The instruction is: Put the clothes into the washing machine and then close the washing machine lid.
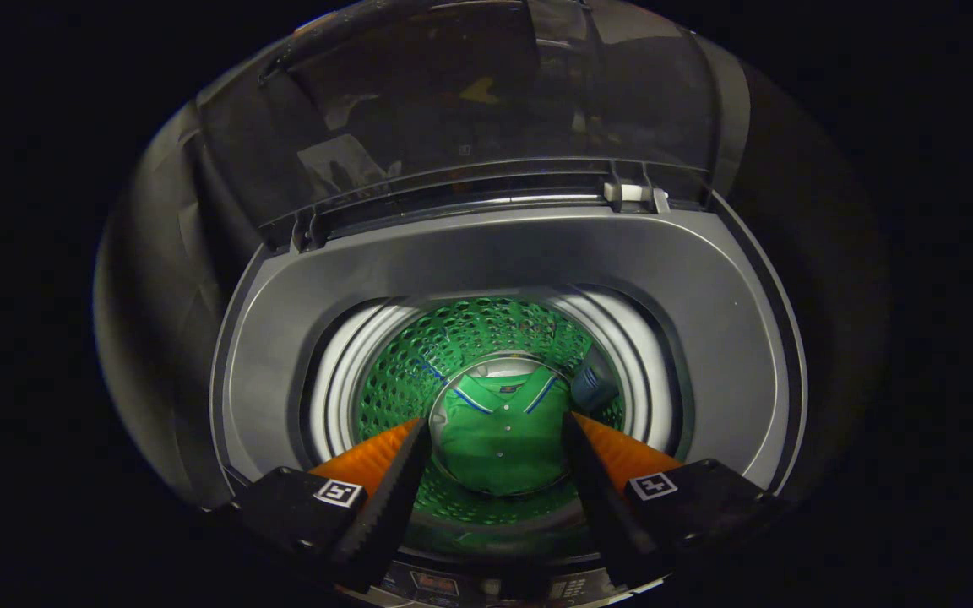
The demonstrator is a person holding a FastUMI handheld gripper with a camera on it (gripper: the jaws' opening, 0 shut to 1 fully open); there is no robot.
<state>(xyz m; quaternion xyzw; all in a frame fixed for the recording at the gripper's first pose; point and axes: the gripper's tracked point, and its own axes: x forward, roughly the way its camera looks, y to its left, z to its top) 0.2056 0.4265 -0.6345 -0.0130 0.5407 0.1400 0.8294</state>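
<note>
One green polo shirt [499, 439] lies at the bottom of the washing machine's drum [419, 355], under one raised lid [486, 110]. Above the drum, the gripper [497, 431] hangs with fingers spread wide, holding nothing.

Green polo shirt [499, 443] with blue-striped collar, grey washing machine [706, 304], dark see-through lid [495, 110]

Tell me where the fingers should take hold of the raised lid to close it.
Grip the lid's free top edge, coming from the front over the tub rim. It stands upright, hinged at the back, so that edge gives most leverage. The gripper hangs open above the green shirt.
</note>
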